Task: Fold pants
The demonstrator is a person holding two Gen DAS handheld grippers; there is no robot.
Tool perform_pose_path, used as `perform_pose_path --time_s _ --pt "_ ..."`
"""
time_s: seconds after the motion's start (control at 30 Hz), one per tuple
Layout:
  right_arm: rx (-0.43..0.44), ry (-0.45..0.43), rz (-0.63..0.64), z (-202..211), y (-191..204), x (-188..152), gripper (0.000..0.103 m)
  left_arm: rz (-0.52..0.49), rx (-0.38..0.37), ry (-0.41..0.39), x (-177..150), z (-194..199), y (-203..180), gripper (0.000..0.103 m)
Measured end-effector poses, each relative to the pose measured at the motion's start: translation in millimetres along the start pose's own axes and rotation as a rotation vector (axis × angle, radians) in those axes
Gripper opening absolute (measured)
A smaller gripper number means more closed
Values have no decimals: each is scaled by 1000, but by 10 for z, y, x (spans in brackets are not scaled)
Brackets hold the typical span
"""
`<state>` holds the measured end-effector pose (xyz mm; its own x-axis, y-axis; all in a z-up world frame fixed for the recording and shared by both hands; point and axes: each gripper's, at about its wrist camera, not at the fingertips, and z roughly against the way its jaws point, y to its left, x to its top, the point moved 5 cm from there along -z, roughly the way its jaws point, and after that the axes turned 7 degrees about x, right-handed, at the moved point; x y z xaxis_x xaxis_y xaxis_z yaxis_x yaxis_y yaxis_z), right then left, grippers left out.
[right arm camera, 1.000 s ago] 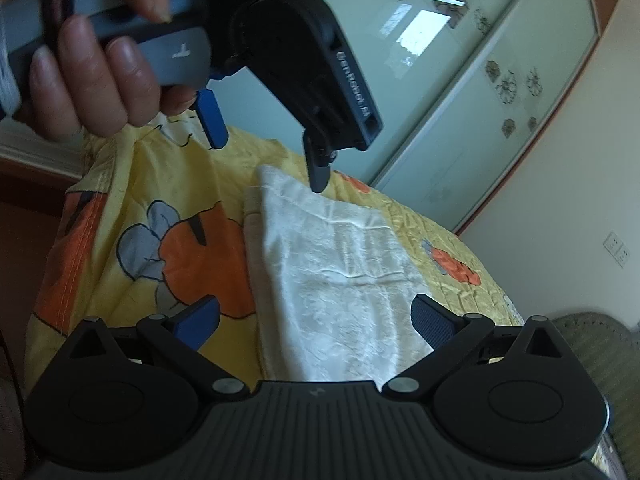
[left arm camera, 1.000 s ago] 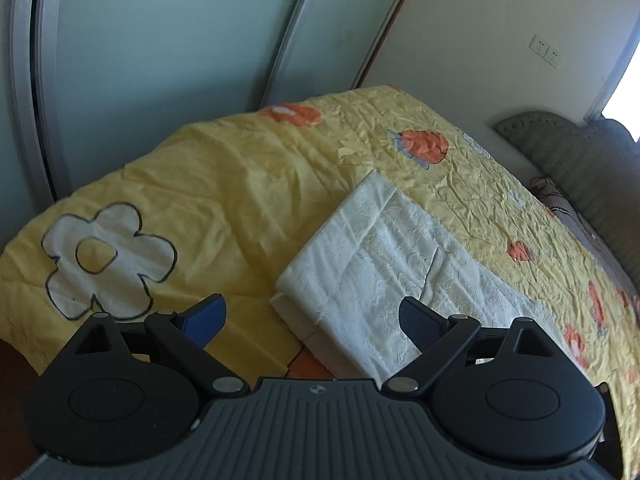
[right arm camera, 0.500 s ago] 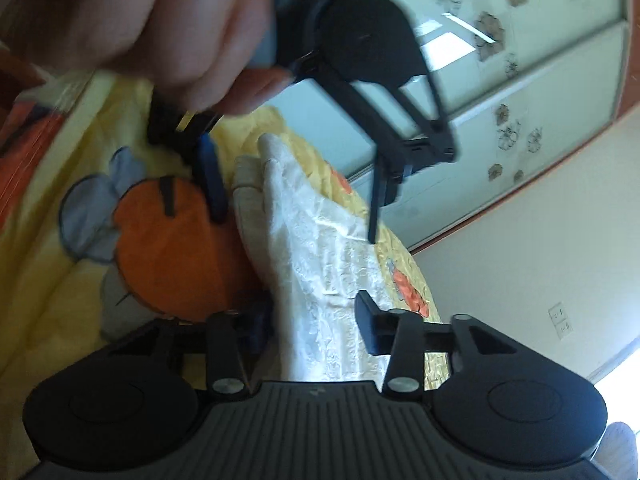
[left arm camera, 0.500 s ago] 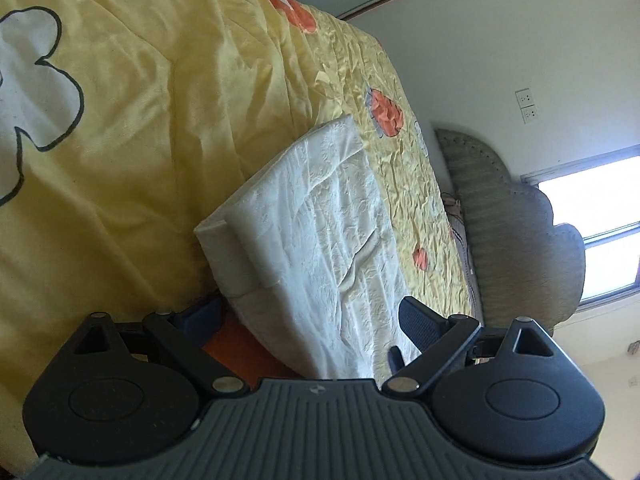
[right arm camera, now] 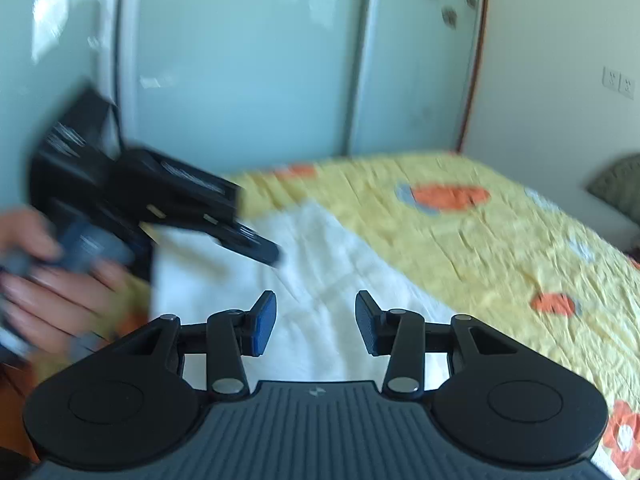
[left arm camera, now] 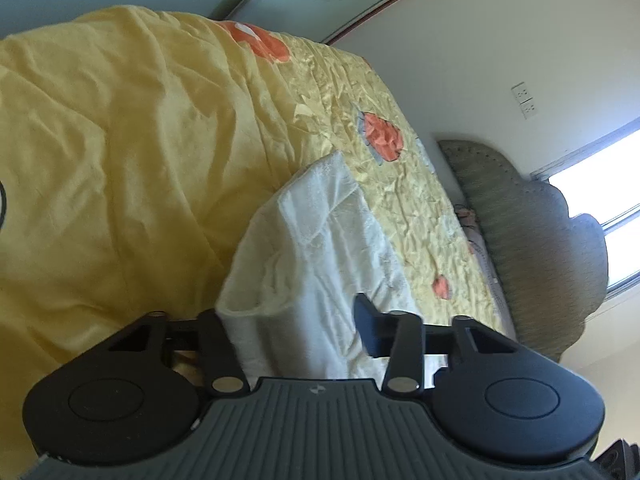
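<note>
Pants (left arm camera: 320, 248) lie folded on bed (left arm camera: 120, 140); left tongs (left arm camera: 294, 332) pinch their edge, right tongs (right arm camera: 316, 324) hover spread above.

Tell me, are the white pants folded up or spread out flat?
Folded. The white textured pants lie as a compact stack on the yellow flowered bedspread, with layered edges showing at the near corner.

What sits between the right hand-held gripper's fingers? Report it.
In the right wrist view, only the white folded pants show in the gap of the right hand-held gripper. The jaws stand apart and touch no cloth. The pants lie on the yellow bedspread.
</note>
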<state>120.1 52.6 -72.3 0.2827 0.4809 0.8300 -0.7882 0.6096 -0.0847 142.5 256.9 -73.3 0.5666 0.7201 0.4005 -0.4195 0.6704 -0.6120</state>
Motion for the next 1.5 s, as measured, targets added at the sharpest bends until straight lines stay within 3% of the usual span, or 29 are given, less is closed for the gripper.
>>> perform_pose_path --time_s 0.03,0.07,0.17,0.27,0.4,0.47,0.63,0.83,1.03,1.2,1.5 --pt "18 82 -3 -159 -11 -116 42 -24 36 -13 0 -5 10 25" --pt "30 109 2 -238 -45 -187 42 -42 52 -22 -10 -9 7 17" --pt "41 61 -8 -127 -48 -221 42 -92 64 -82 -51 82 -55 16" --pt "46 -75 -71 66 -155 -73 43 -225 97 -184 -152 321 -340 15" --pt "4 -175 -115 253 -304 29 43 -438 33 -331 -455 732 -1000 15" --pt "8 -221 -171 372 -395 46 43 -503 -19 -359 -625 857 -1275 15" --pt "9 -390 -316 933 -669 -86 43 -604 -121 -348 -1073 949 -1812 15" --pt "-117 -445 -430 1583 -1030 -470 43 -728 -240 -288 -1735 833 -2414 17" --pt "-274 -396 -484 2037 -1324 -1007 43 -876 -322 -196 -2515 566 -2836 20" --pt "-363 -318 -522 2220 -1470 -1425 43 -980 -333 -133 -3060 297 -2971 23" --pt "-483 -186 -470 2321 -1520 -1887 43 -1085 -337 -86 -3604 38 -3040 24"
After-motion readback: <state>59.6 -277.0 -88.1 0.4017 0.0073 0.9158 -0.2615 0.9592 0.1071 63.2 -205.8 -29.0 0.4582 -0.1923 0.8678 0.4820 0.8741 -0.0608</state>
